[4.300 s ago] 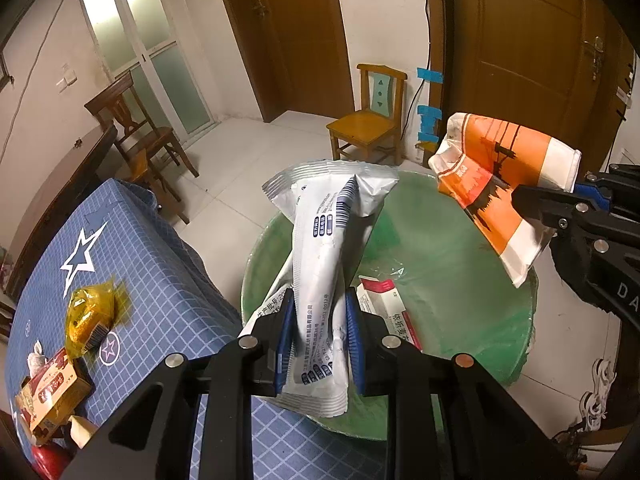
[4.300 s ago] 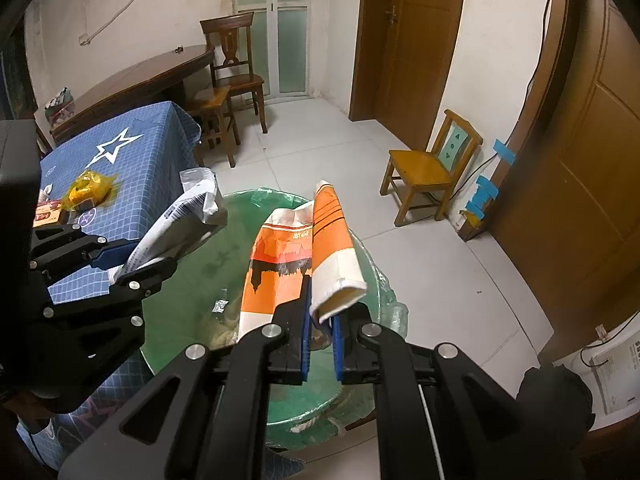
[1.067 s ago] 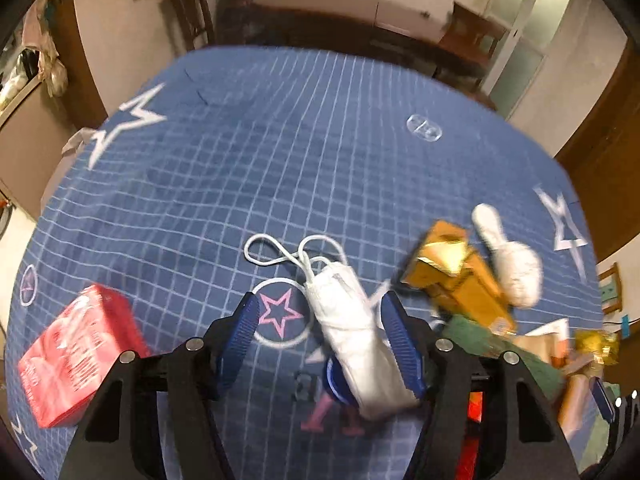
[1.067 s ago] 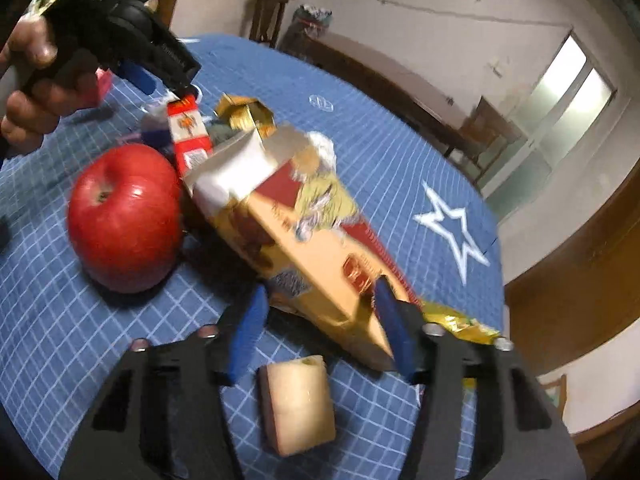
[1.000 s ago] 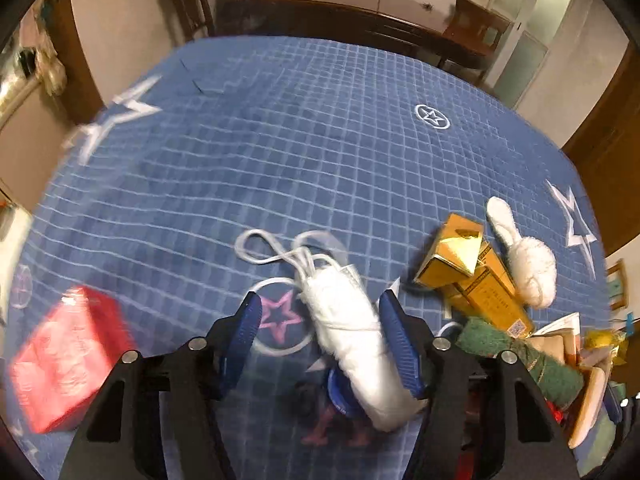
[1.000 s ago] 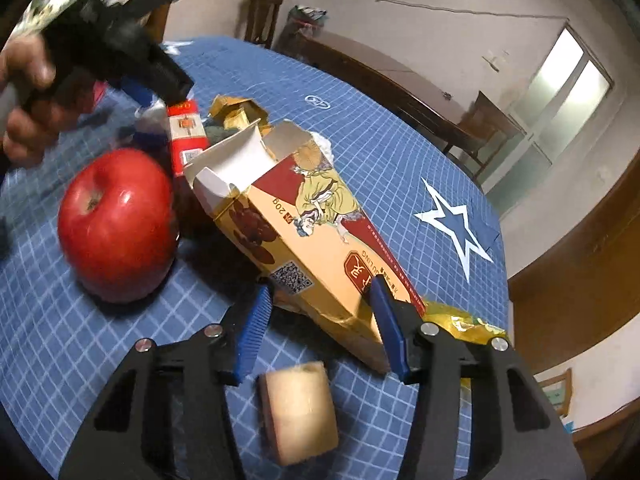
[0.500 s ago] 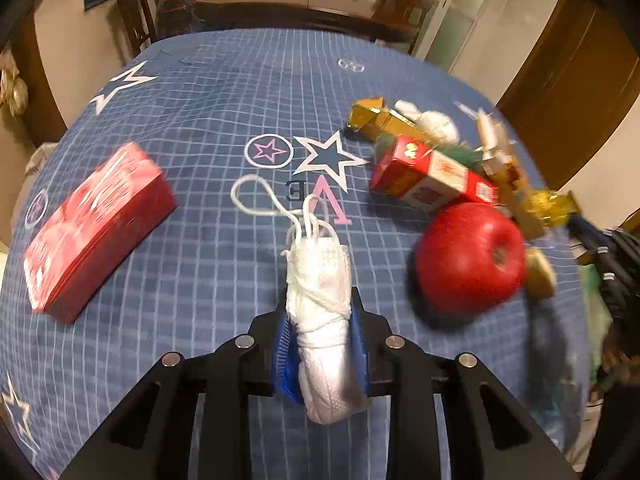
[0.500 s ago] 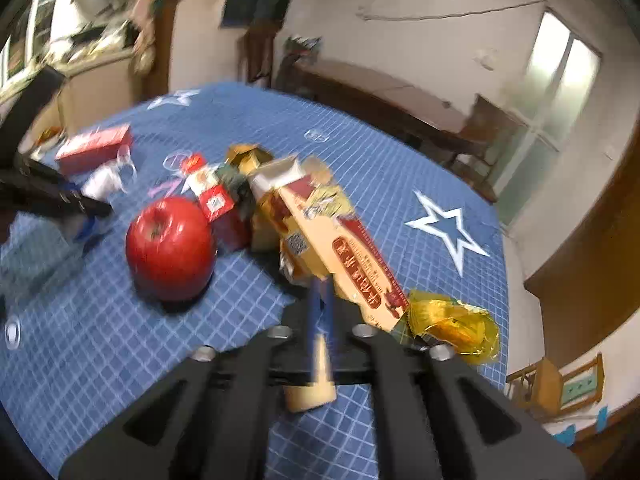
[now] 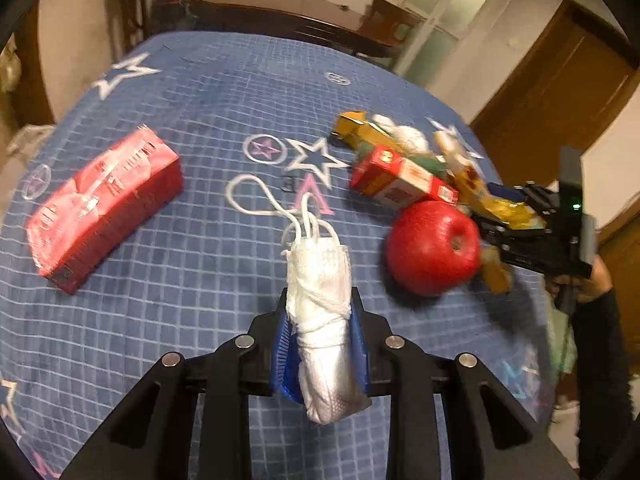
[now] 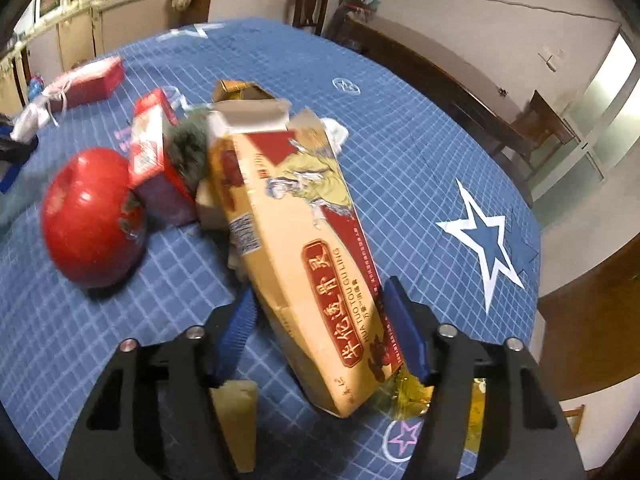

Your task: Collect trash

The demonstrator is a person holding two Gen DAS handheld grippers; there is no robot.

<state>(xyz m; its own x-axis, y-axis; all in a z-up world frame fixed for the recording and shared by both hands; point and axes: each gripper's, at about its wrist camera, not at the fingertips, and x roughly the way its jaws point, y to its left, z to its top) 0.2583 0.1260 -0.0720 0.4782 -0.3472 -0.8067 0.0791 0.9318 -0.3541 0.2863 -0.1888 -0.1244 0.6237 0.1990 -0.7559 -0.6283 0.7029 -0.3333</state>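
Observation:
My left gripper (image 9: 320, 344) is shut on a crumpled white face mask (image 9: 320, 300) and holds it above the blue star tablecloth (image 9: 200, 92); the mask's loops trail forward. My right gripper (image 10: 320, 320) is open, its blue pads on either side of a long yellow and red carton (image 10: 304, 240) with a torn open top. The same gripper (image 9: 532, 228) shows at the right of the left wrist view, by the pile of trash. A small red and white box (image 9: 404, 182) and a gold box (image 9: 356, 126) lie in that pile.
A red apple (image 9: 434, 246) sits beside the pile, also in the right wrist view (image 10: 94, 218). A red tissue pack (image 9: 104, 204) lies at the left. A tan block (image 10: 236, 420) and a yellow wrapper (image 10: 408, 396) lie under the right gripper. Wooden furniture stands behind the table.
Both grippers dropped earlier wrappers into the green bin and came back to the table. The left closed on the mask and lifted it. The right has opened around the yellow carton.

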